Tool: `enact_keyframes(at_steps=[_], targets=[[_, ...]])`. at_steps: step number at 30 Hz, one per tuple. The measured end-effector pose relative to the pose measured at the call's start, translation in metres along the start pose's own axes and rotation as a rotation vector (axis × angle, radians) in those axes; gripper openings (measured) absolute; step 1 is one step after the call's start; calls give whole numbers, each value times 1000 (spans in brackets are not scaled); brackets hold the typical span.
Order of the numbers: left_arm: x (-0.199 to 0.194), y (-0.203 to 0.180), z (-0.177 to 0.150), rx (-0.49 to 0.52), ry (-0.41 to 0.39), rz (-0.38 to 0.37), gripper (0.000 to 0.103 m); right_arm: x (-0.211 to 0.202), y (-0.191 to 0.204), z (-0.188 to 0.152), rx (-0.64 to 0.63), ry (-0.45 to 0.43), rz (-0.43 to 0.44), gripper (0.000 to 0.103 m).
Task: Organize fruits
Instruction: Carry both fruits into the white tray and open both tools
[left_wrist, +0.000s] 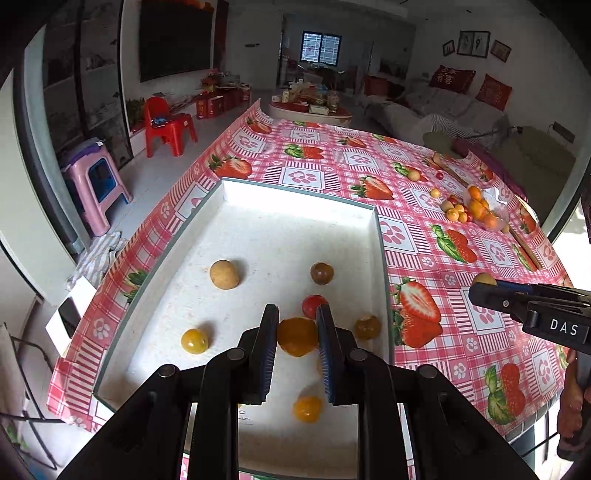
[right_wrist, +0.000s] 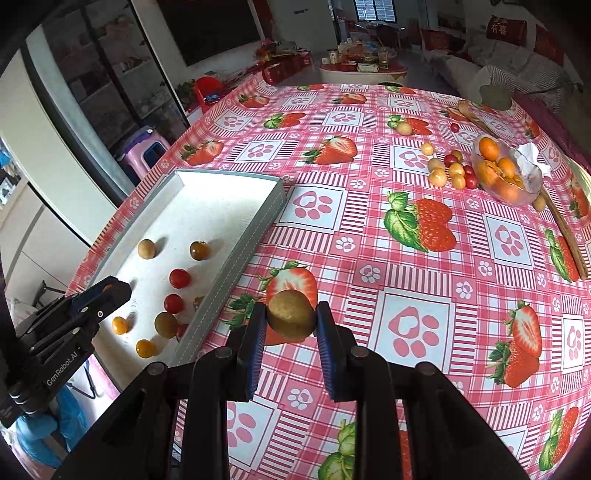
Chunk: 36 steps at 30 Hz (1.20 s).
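Left wrist view: the left tool (left_wrist: 297, 334) is clamped on an orange fruit (left_wrist: 297, 336), held over the white tray (left_wrist: 380, 236), with loose fruits below it on the tray floor. There is bare floor to the far side, so a drop has room. The right tool (left_wrist: 480, 291) waits off the tray's right wall.

Right wrist view: the right tool (right_wrist: 291, 320) is clamped on a tan round fruit (right_wrist: 291, 314) above the counter (right_wrist: 406, 236). The tray lies to its left, its near wall between fruit and floor, so the fruit likely must clear that edge.
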<state>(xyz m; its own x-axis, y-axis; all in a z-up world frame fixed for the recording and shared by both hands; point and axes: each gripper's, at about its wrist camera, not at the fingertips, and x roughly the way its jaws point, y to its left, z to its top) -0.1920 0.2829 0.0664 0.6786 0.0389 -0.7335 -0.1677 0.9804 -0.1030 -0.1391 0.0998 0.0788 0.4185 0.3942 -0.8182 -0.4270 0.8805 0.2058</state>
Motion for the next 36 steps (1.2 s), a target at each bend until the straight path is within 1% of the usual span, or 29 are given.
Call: enact_keyframes(at_steps=[4, 10, 14, 17, 20, 23, 29, 30, 32, 33, 34, 35, 36], targets=[[13, 24, 12, -32, 18, 22, 23, 13, 19, 15, -26, 23, 30, 29], [42, 36, 47, -44, 50, 26, 23, 36, 42, 46, -74, 41, 46, 29], [73, 36, 70, -23, 115, 37, 23, 61, 54, 66, -109, 66, 41, 29], [94, 35, 80, -10, 156, 44, 23, 80, 61, 79, -123, 90, 46, 29], [111, 37, 85, -12, 201, 36, 23, 100, 69, 87, -146, 120, 47, 29], [125, 37, 86, -8, 236, 54, 23, 118, 74, 90, -172, 150, 45, 29], [139, 38, 85, -7, 273, 79, 23, 143, 76, 90, -185, 203, 43, 29], [139, 37, 85, 1, 268, 83, 23, 145, 76, 90, -190, 212, 42, 29], [140, 35, 85, 19, 271, 95, 24, 146, 80, 89, -216, 209, 33, 29], [140, 34, 85, 25, 273, 91, 34, 147, 83, 89, -229, 210, 25, 29], [140, 34, 85, 25, 275, 88, 49, 147, 84, 89, -239, 207, 20, 30], [139, 35, 85, 21, 264, 107, 78, 147, 85, 89, -245, 208, 20, 33], [136, 36, 85, 18, 233, 142, 82, 147, 86, 88, -247, 209, 22, 36]])
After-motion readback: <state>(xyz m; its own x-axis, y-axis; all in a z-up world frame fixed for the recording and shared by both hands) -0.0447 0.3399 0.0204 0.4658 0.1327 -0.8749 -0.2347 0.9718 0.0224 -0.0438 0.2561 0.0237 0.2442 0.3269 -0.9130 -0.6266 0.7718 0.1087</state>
